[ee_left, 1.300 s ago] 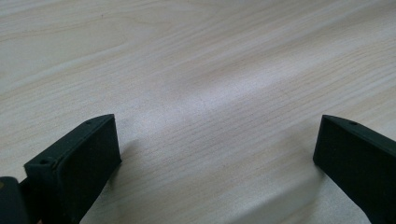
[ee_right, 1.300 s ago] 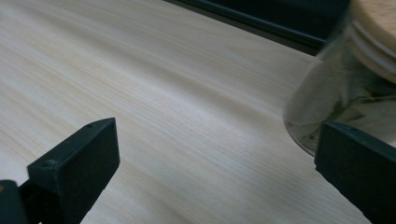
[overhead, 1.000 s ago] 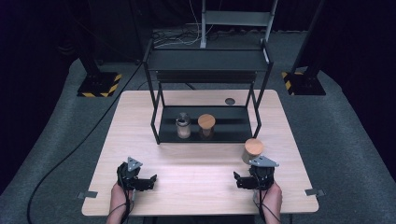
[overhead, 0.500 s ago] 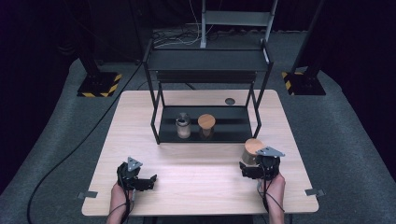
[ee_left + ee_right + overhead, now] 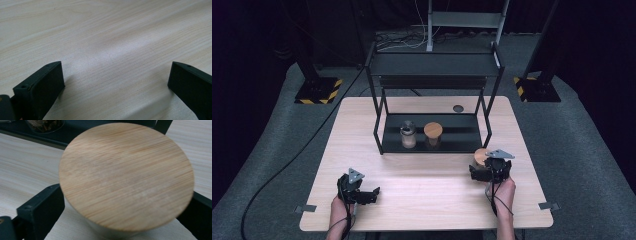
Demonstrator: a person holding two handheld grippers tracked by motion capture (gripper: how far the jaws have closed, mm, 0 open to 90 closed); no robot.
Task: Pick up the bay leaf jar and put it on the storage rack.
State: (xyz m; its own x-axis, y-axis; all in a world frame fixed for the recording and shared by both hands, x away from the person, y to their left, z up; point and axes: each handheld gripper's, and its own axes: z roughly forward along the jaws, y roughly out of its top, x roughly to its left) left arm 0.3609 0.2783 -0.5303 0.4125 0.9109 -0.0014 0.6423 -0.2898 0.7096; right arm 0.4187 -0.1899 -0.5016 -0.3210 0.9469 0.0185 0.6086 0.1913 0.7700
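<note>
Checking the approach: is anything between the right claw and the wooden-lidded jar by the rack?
Nothing visible. The jar already sits between the right claw's jaws, which have just been closing slightly around it.

Matt wooden lid (image 5: 126, 176), grained tabletop (image 5: 105, 37)

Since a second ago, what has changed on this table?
The right gripper has moved forward to the wooden-lidded jar by the rack's corner. Its jaws now flank the jar and have just been closing; a firm grip isn't clear. The left gripper, open, and the rack's two jars stayed put.
</note>
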